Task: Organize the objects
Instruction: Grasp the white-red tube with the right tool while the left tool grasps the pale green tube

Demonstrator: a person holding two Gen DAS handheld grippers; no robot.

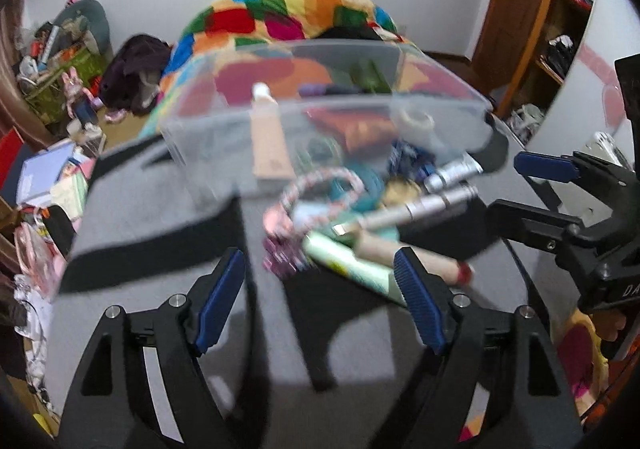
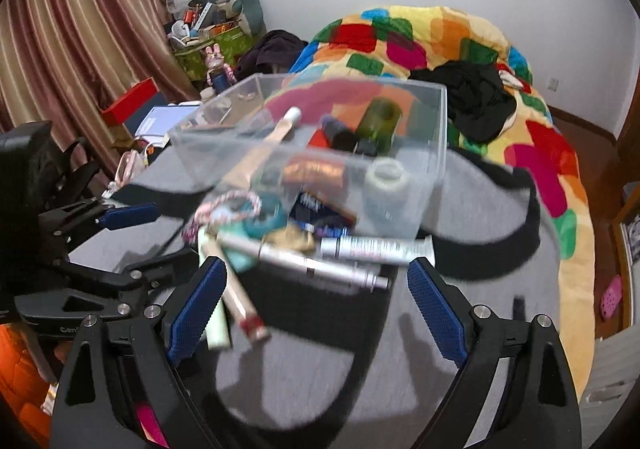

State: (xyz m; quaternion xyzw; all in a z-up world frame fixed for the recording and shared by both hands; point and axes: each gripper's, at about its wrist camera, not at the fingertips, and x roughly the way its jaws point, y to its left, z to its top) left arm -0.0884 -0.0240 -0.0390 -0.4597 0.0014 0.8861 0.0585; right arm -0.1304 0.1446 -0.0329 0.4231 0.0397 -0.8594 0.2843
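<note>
Clear bin (image 2: pixel 420 117): thin see-through plastic, probably light and a bit flexy; sat on the grey cloth (image 2: pixel 480 209), already holding a few bits.
Silver tubes (image 2: pixel 332 261): just in front of the bin, smooth and likely slippery, best pinched mid-barrel.
Braided loop (image 1: pixel 320 185): soft, beside the bin's near wall.
Left gripper (image 1: pixel 320 297): fingers spread wide, nothing held.
Right gripper (image 2: pixel 316 305): fingers spread too, empty.
</note>
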